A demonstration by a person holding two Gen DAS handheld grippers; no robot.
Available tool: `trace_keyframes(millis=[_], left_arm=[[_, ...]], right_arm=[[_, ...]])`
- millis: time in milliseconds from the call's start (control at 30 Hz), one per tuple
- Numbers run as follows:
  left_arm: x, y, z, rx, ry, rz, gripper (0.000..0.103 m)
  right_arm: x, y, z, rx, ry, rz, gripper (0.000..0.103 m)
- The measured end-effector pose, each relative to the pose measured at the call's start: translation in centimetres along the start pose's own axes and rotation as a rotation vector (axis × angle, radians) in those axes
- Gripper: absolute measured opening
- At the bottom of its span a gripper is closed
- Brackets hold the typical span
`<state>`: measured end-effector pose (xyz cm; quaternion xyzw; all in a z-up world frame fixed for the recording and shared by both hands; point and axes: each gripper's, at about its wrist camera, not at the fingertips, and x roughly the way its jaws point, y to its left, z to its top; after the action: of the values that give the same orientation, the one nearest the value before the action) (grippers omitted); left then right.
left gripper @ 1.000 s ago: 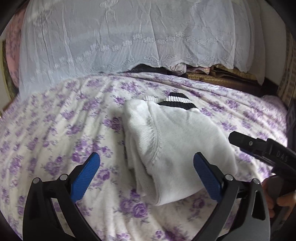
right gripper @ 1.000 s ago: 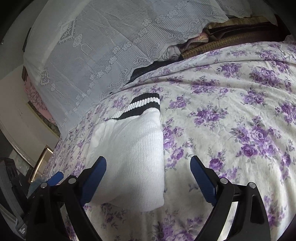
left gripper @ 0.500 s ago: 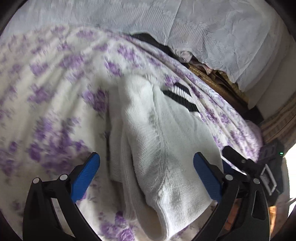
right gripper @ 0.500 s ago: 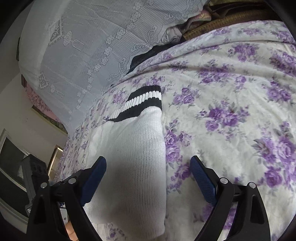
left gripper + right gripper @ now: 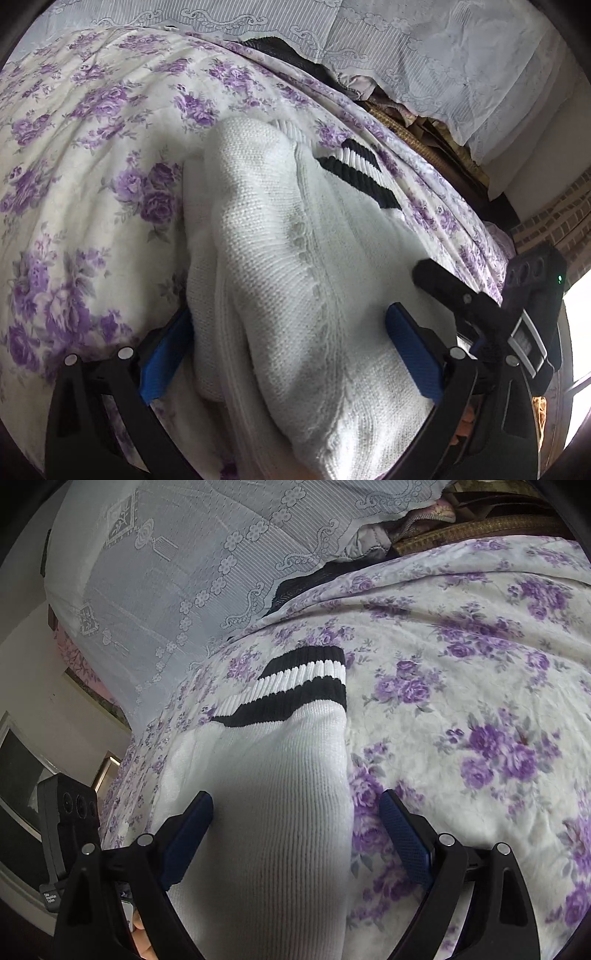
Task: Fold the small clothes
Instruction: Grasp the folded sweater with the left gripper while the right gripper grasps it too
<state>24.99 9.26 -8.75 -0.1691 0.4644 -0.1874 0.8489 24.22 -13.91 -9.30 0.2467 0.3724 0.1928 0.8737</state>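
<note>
White knit garment (image 5: 288, 258) with black-and-white striped cuff (image 5: 295, 681) lies partly folded on the floral bed cover (image 5: 92, 155), near end bunched toward you, cuff at the far end. Left tongs (image 5: 288, 354) are spread wide and straddle the near end: left pad tucked against the left edge fold, right pad sitting on top of the knit, nothing pinched. Right tongs (image 5: 295, 838) are also released, left pad on the knit, right pad over the bed cover just past the right edge.

Step looks like gripping the near end to fold it toward the cuff. Go low so each pair of tongs catches all layers, not just the top one. Clamp both at matching depth, lift evenly, keep the side edges aligned. Thick knit will likely sag, so don't drag the bed cover up with it. Lace cloth (image 5: 192, 565) hangs beyond the cuff, stay clear.
</note>
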Motion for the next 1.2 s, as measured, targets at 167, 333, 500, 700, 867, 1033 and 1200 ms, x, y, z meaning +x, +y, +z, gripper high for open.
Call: trace_keyframes(millis=[167,333,500,700,867,1033,1200], left_arm=[[0.8,-0.4,0.4,0.033,0.021,0.007,0.099],[0.6,-0.5,0.1,0.048,0.015,0.000,0.092],[0.1,-0.8,-0.2,0.067,-0.014,0.008,0.084],[0.8,-0.8,0.1,0.061,-0.020,0.026,0.087],[0.1,-1.2,-0.4,0.083,-0.049,0.034,0.077],[-0.6,-1.5,-0.5,0.107,-0.082,0.038,0.064],[-1.1,-1.8,-0.5,0.123,-0.107,0.034,0.056]], right_arm=[[0.7,0.0,0.1,-0.023,0.049,0.045,0.089],[0.7,1.0,-0.9,-0.088,0.111,0.069,0.078],[0.5,0.9,-1.2,-0.071,0.088,0.088,0.068],[0.6,0.9,-1.2,-0.076,0.089,0.075,0.069],[0.9,1.0,-1.2,-0.084,0.087,0.072,0.069],[0.4,1.2,-1.5,-0.102,0.058,0.063,0.064],[-0.2,2.0,-1.6,-0.138,0.020,0.052,0.057]])
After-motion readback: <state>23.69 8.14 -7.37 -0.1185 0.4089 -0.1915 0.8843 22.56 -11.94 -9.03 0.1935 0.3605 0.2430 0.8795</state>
